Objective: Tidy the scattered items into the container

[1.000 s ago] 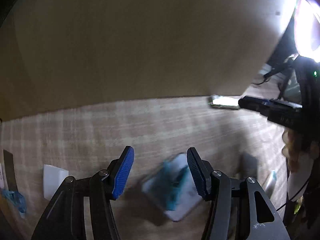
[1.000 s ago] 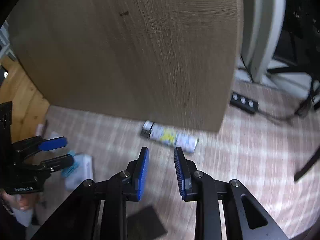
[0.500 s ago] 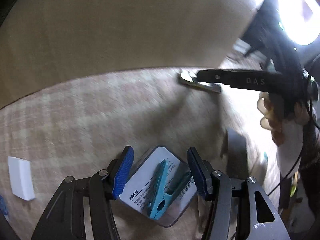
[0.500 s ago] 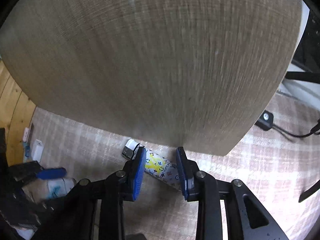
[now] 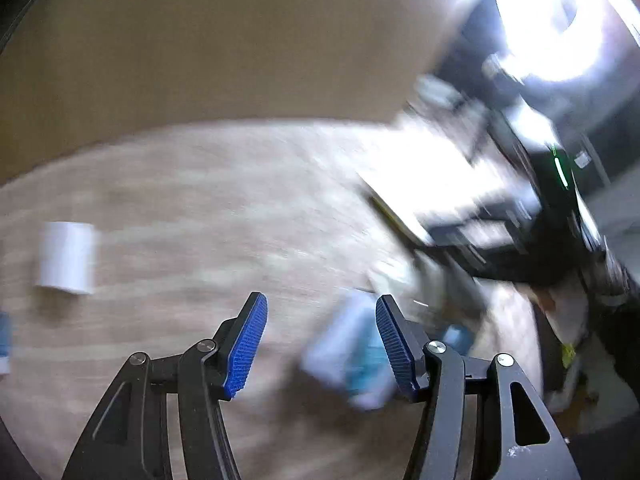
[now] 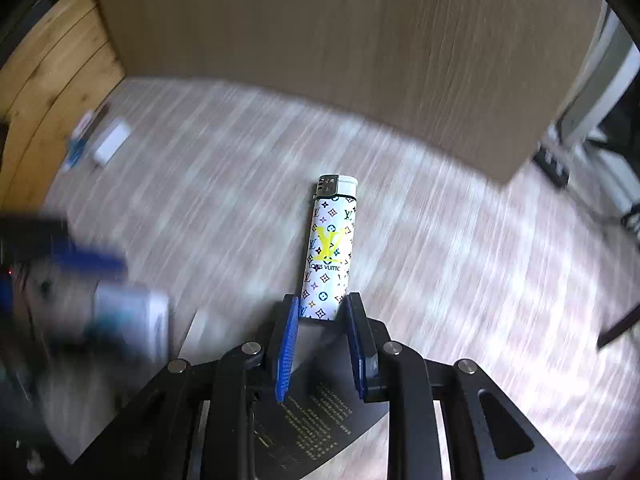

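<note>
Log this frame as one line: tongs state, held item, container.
right tongs: shut on lighter | left tongs: open, holding nothing | clear box: on cloth, clips inside | view: blurred

Your right gripper [image 6: 323, 312] is closing around the near end of the lighter [image 6: 329, 246], with a dark printed card [image 6: 320, 412] lying directly beneath its fingers. Bare checked cloth [image 6: 224, 184] is lying open around the lighter's far end. The wooden panel [image 6: 340, 40] is walling off the far edge. At left, a white block [image 6: 112, 142] is sitting near that edge.
</note>
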The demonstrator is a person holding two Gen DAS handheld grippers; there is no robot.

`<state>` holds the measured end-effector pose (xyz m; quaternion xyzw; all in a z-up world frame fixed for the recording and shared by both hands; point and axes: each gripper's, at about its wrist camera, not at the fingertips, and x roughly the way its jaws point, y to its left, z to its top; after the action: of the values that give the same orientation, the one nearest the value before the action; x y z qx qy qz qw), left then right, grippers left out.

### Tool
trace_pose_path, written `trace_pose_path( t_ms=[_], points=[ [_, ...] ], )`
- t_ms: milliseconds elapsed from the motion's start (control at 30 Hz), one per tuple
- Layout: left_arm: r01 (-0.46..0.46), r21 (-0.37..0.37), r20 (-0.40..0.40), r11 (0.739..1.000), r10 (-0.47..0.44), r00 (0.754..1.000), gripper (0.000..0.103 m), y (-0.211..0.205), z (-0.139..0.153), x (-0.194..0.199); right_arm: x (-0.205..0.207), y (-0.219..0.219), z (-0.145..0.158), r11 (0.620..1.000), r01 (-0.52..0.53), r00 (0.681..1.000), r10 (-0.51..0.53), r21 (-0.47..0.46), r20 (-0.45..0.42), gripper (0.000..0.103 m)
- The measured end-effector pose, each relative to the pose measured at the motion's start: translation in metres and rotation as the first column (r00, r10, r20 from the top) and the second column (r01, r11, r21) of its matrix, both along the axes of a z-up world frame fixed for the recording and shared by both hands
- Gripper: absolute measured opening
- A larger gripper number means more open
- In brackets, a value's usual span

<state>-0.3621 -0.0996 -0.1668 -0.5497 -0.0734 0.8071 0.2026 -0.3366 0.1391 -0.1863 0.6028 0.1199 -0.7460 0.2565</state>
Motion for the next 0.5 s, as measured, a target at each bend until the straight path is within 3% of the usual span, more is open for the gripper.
trace_pose_path(
  t_ms=[133, 300, 500],
  points=[
    [-0.183, -0.088, -0.013, 0.979, 0.183, 0.983, 0.061, -0.074, 0.01, -0.009, 0.026, 0.009, 0.013, 1.0, -0.018, 0.999, 0.017, 0.018, 0.035, 0.023],
    [-0.35, -0.227, -0.031, 0.909, 0.352, 0.935, 0.061, -0.157, 0.005, -0.03, 0.025, -0.009, 0.057, 0.998, 0.034, 0.997, -0.038, -0.061, -0.074, 0.042],
    [-0.467, -0.304, 0.008, 0.831, 0.492, 0.871, 0.061, -0.223, -0.017, -0.052, 0.008, -0.062, 0.087, 0.982, 0.021, 0.994, -0.04, -0.187, -0.097, 0.043]
  ],
)
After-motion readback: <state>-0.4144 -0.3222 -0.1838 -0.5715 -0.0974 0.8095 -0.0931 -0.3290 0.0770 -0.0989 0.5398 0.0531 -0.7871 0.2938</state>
